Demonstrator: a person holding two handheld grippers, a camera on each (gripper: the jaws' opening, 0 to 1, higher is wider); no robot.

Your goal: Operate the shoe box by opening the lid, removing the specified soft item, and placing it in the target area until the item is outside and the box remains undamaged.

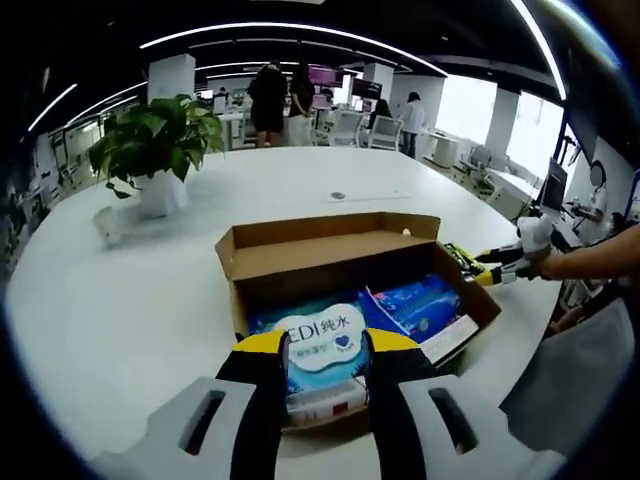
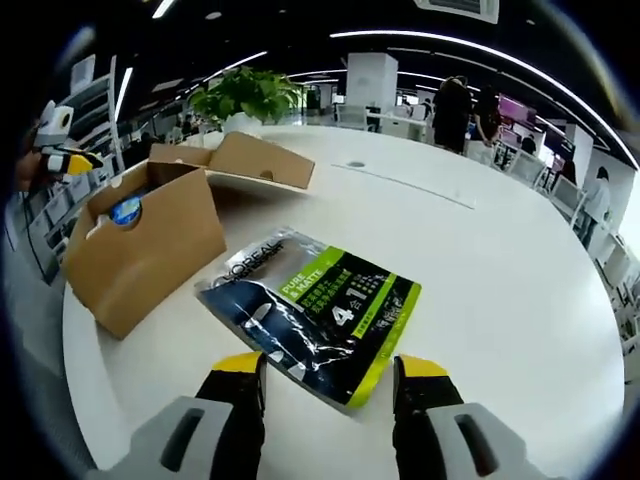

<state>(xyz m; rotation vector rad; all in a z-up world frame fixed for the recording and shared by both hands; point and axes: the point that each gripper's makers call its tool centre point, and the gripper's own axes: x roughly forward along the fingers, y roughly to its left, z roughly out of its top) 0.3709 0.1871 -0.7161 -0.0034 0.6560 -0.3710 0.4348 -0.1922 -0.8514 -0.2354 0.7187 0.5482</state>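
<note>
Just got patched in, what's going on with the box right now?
The cardboard shoe box sits open on the white table, lid flap folded back. The left gripper is at the box's near end with its jaws on either side of a white and blue soft pack, apparently gripping it; the pack is still in the box beside other blue packs. The right gripper is open over a black and green pouch lying flat on the table beside the box.

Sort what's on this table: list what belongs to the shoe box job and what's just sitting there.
Job: cardboard shoe box, lid open; wipes pack between left gripper jaws; green-and-black sachet lying outside, before open right gripper.

Lying about: potted plant; blue packs in box.
</note>
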